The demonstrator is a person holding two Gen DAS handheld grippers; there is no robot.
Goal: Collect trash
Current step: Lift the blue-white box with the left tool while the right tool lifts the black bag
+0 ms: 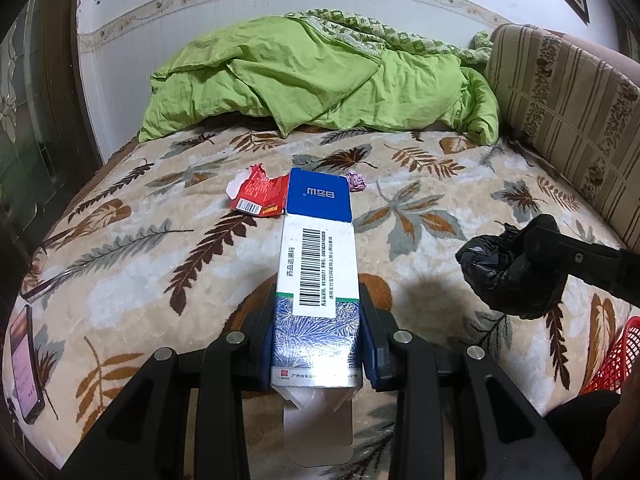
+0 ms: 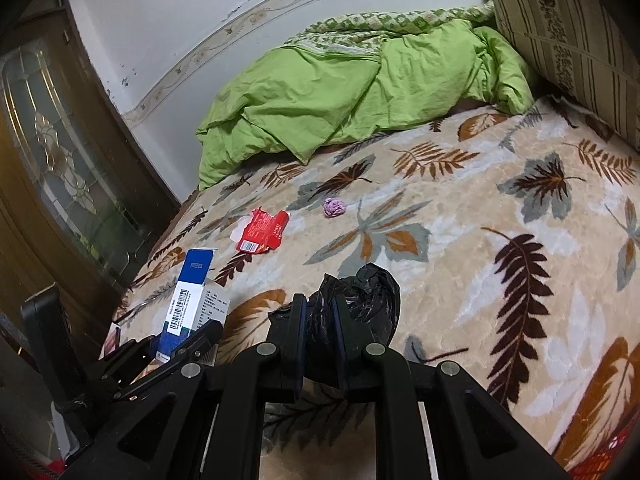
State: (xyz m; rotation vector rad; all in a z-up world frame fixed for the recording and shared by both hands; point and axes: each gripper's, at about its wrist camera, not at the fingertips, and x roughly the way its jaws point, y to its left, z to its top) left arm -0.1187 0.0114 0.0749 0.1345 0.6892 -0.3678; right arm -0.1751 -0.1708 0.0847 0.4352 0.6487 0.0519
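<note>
Two claws hang over the bed point(image 1: 420, 184): the left claw point(image 1: 318, 320) clamps a box point(image 1: 318, 264), the right claw point(image 2: 320, 344) pinches a black bag point(image 2: 360, 300). A red wrapper point(image 2: 262, 232) and a purple wad point(image 2: 334, 207) lie farther up the blanket, near each other but apart.

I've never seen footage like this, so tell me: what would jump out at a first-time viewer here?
Probably the long blue-and-white box clamped in the left gripper, sticking out over the leaf-patterned blanket. Next, the crumpled black plastic bag pinched in the right gripper. Farther back, a torn red wrapper and a small purple wad lie on the bed before a rumpled green quilt.
</note>
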